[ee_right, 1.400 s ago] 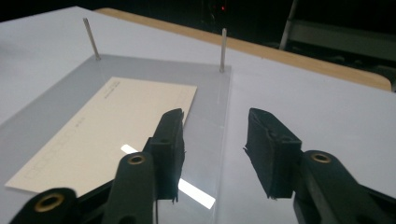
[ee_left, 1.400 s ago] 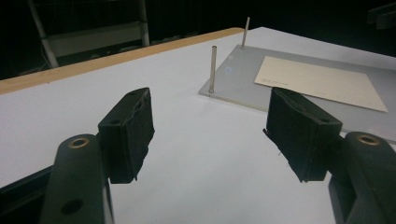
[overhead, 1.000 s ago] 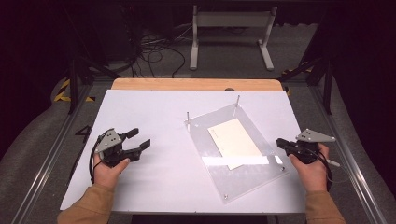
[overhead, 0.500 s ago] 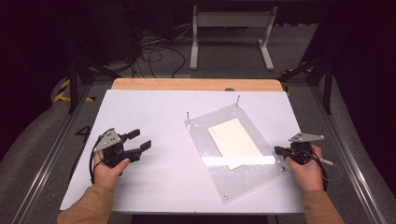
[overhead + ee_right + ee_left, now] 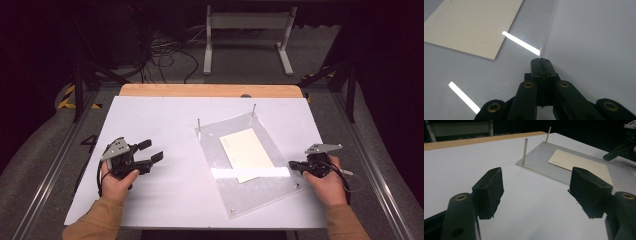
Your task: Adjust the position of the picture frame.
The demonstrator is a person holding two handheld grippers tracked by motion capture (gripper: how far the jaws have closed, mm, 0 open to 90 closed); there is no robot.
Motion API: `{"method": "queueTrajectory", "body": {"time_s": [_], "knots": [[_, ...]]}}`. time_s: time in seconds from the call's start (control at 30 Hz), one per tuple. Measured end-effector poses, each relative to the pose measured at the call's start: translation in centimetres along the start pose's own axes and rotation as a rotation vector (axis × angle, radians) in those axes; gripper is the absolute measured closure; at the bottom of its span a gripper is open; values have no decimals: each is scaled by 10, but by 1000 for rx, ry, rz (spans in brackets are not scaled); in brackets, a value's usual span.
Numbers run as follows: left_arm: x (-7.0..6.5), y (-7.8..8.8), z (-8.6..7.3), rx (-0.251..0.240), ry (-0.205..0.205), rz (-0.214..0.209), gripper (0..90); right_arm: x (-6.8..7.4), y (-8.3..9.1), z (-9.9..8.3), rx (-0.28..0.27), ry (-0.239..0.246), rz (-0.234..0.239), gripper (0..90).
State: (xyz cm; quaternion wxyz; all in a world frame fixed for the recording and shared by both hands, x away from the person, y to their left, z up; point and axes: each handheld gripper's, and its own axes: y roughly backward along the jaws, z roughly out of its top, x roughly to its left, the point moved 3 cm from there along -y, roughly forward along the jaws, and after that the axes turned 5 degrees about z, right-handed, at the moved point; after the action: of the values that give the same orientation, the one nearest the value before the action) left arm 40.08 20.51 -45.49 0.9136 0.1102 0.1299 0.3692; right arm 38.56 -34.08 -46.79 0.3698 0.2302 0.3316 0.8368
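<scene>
Big white table [image 5: 165,125] takes up most of the scene, matte and smooth, with a strip of bare wood [image 5: 210,90] along the far edge. Sitting on it, right of centre and turned at a slant, is a clear acrylic plate [image 5: 280,187], glossy enough to throw back a bright bar of the overhead light. Looks like a jig to me: two thin metal pins [image 5: 525,151] stand upright at its far corners, probably to line things up on. A cream sheet of card [image 5: 247,152] lies flat on the plate, rectangular, dull finish, faint print on it.

The right tongs [image 5: 295,165] are pinched fully together with nothing between them, tip right at the plate's right edge, just beside the card's near corner. My guess is the closed tip is there to nudge or slip under something thin, which you couldn't do with them spread.

The left tongs [image 5: 150,151] have just been opening and stand wide and empty, resting well apart from the plate, pointed toward it.
</scene>
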Motion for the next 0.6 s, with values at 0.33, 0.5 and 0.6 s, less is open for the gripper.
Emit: {"method": "queueTrajectory", "body": {"time_s": [0.33,0.5,0.6], "knots": [[0,-1,-1,6,-9,5,269,34,-11,6,61,68,95,900],[1,-2,-2,16,-3,8,268,49,-16,8,79,96,143,900],[-2,-7,-6,42,4,3,269,61,-20,10,98,119,171,900]]}}
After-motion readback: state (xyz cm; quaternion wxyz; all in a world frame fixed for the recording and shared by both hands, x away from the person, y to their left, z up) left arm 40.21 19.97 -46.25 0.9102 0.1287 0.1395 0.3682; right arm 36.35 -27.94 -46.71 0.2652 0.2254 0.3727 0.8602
